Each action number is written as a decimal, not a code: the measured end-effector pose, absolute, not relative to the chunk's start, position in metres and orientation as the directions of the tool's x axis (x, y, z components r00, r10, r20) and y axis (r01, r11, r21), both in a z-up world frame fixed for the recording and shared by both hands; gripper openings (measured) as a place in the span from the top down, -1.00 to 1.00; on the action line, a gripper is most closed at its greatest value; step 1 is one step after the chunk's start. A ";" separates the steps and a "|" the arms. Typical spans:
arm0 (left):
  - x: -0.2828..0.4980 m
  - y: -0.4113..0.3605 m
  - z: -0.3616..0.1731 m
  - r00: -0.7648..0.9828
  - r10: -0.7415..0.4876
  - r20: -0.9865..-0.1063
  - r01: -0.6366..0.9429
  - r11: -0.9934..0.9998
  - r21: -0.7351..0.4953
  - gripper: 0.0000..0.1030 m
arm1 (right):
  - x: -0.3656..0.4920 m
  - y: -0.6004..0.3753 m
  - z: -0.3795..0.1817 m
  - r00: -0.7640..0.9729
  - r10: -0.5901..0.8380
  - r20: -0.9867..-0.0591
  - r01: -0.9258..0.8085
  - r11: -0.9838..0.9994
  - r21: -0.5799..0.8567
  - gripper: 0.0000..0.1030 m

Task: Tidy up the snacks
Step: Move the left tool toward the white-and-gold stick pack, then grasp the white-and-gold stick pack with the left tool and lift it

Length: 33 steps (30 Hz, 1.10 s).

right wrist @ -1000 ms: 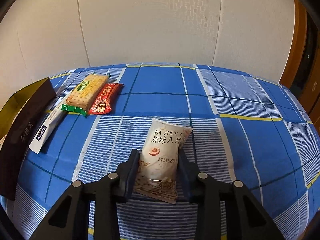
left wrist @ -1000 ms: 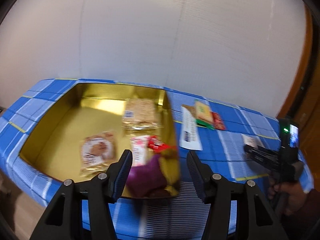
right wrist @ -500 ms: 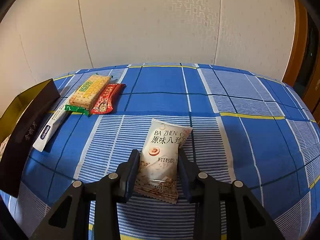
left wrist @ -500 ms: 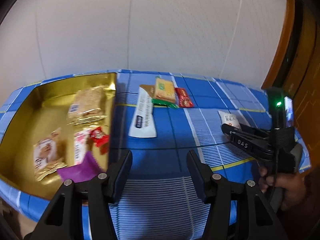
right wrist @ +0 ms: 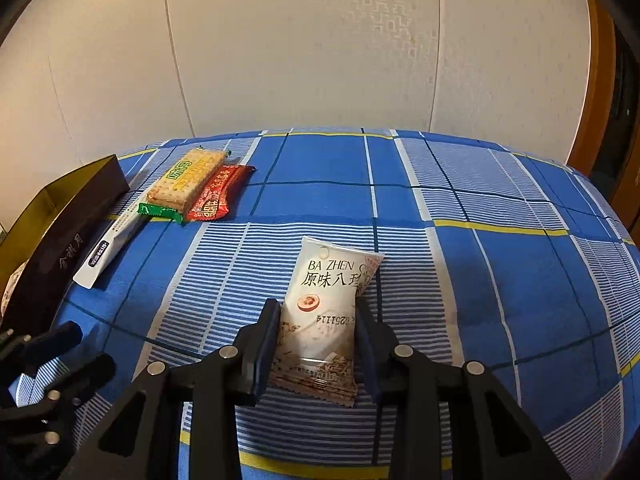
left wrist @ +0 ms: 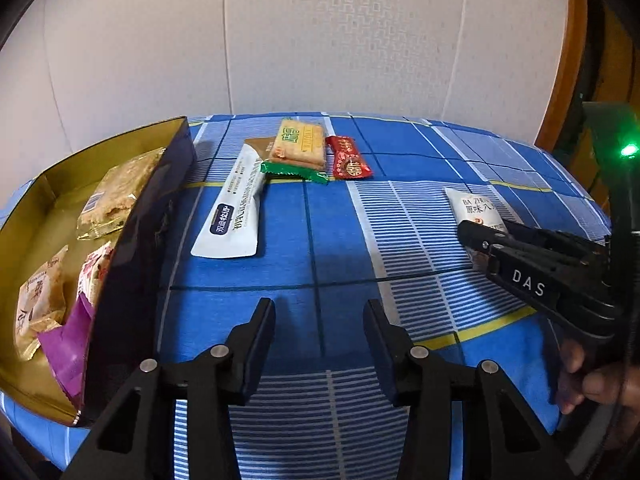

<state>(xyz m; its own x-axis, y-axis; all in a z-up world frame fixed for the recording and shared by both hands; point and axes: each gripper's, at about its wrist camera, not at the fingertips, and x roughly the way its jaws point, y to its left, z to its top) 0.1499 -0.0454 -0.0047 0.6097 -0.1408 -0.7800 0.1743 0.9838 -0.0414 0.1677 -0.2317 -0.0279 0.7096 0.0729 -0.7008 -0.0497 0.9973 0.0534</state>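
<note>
A white "BA ZHEN" snack packet [right wrist: 326,308] lies on the blue checked cloth between the fingers of my right gripper [right wrist: 318,324], whose jaws stand around it, open. It also shows in the left wrist view [left wrist: 478,206]. My left gripper [left wrist: 319,320] is open and empty above the cloth. A long white sachet [left wrist: 236,212], a cracker pack [left wrist: 298,146] and a red candy [left wrist: 348,158] lie ahead of it. The gold-lined box [left wrist: 136,240] at the left holds several snacks, among them a purple packet [left wrist: 66,344].
The table's front edge runs just below both grippers. A pale wall stands behind the table. A wooden door frame [left wrist: 560,60] is at the far right. The box's dark wall [right wrist: 60,256] stands at the left in the right wrist view.
My left gripper has swung right, away from the box where the purple packet now lies, toward the loose snacks. My right gripper has stayed around the white packet.
</note>
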 end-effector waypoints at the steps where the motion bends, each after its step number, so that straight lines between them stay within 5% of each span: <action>1: 0.151 -0.045 -0.005 0.610 -0.138 -0.780 0.171 0.985 -0.040 0.10 | 0.168 -0.232 -0.028 0.710 0.072 -0.701 -0.050 0.997 0.052 0.28; 14: 0.235 -0.047 0.011 0.658 -0.002 -0.753 0.072 0.996 0.060 0.03 | 0.167 -0.232 -0.028 0.711 0.072 -0.699 -0.047 0.997 0.055 0.28; 21: 0.283 -0.035 -0.010 0.576 0.032 -0.817 0.032 0.998 0.062 0.07 | 0.167 -0.234 -0.028 0.712 0.085 -0.697 -0.049 0.996 0.071 0.28; 26: 0.281 -0.039 -0.016 0.594 0.062 -0.802 0.076 0.988 0.133 0.65 | 0.167 -0.236 -0.028 0.713 0.096 -0.694 -0.048 0.995 0.089 0.28; 33: 0.252 -0.035 -0.014 0.595 -0.008 -0.804 0.114 0.991 0.075 0.77 | 0.166 -0.236 -0.027 0.714 0.099 -0.693 -0.047 0.995 0.093 0.28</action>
<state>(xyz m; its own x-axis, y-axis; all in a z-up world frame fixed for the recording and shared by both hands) 0.2519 -0.0350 -0.0135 0.5951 -0.0079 -0.8036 0.1140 0.9907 0.0746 0.1664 -0.2364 -0.0271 0.7139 0.0987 -0.6933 -0.0471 0.9945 0.0932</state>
